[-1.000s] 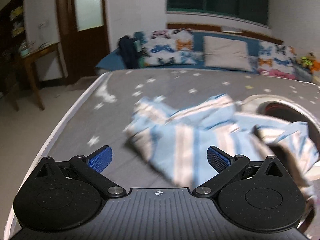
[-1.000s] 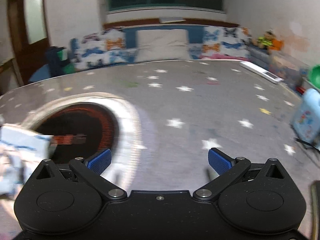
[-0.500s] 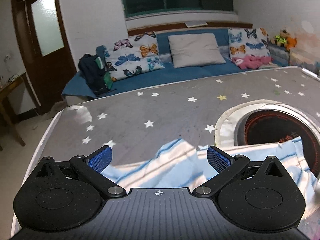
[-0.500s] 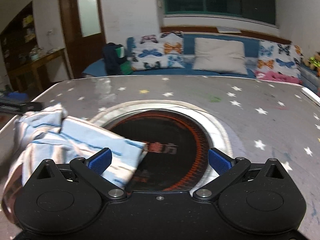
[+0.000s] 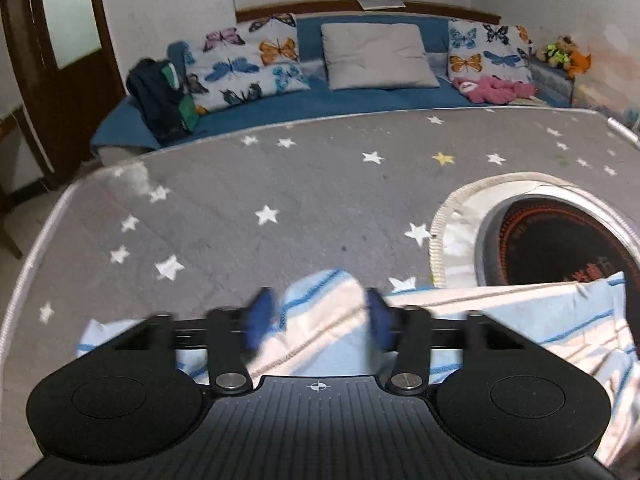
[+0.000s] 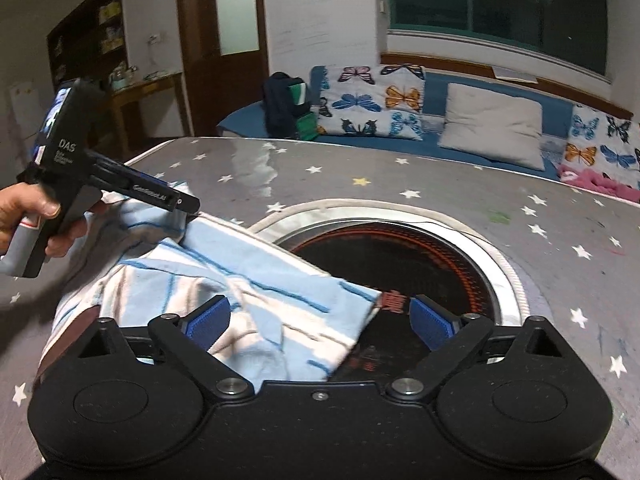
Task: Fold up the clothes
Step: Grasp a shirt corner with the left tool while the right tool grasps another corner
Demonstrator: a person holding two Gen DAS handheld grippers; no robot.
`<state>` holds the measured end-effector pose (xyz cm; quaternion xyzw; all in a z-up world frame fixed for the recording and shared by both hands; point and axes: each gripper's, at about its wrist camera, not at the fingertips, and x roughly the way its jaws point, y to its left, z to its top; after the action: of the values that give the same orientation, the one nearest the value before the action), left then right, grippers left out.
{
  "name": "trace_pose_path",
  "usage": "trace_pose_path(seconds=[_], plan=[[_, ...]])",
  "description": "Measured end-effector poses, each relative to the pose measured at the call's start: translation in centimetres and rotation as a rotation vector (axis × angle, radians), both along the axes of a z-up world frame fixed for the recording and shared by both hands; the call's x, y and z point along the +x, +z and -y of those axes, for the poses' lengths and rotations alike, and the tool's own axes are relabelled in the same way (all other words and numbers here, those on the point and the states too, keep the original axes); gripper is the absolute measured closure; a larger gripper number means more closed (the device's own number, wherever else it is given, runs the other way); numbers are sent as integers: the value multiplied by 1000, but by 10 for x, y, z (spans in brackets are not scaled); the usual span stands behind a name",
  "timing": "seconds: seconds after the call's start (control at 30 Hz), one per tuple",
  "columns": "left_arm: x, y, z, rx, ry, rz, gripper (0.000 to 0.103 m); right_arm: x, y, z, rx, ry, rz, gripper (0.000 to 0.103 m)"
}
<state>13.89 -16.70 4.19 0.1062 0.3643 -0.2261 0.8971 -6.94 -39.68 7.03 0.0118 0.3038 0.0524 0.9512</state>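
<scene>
Gripping striped garment (image 6: 248,292) on starred table (image 5: 320,188), left gripper (image 5: 318,320) pinching a bunched fold.
Right gripper (image 6: 318,320) spread wide, nothing clamped, cloth corner between its pads; garment crumpled, partly over round inset cooktop (image 6: 420,264); no neat fold visible.

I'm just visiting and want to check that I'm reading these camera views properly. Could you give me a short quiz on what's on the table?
1. True or false: the right gripper is wide open, with nothing clamped.
2. What does the blue-and-white striped garment partly cover? A) the round black cooktop set into the table B) a pillow C) a backpack
3. Fill in: the grey tablecloth is printed with small ___.

Key: 1 true; 2 A; 3 stars.
</scene>
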Motion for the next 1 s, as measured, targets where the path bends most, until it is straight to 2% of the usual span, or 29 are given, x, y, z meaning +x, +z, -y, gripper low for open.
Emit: trace_pose_path(seconds=[0.03,0.13,0.33,0.5,0.6,0.73,0.8,0.83,1.0], plan=[[0,2,-3,-12,0,-3,87,1,1,-2,3,9,-1,10],[-15,6,-8,-55,-5,35,90,2,3,-11,2,41,-2,15],[-54,38,-50,-124,13,125,91,1,11,-40,-6,142,0,27],[-89,61,-94,-176,60,182,91,11,15,-69,-17,241,6,29],[-108,70,-115,-199,92,206,91,19,16,-89,-50,294,7,37],[-135,78,-151,-233,150,217,91,30,11,-110,-103,330,-6,48],[-145,79,-165,-235,177,222,91,35,5,-122,-161,335,-25,52],[-151,79,-173,-236,190,225,91,35,3,-124,-177,333,-29,58],[-169,70,-198,-227,246,193,91,28,-3,-125,-219,311,-41,72]])
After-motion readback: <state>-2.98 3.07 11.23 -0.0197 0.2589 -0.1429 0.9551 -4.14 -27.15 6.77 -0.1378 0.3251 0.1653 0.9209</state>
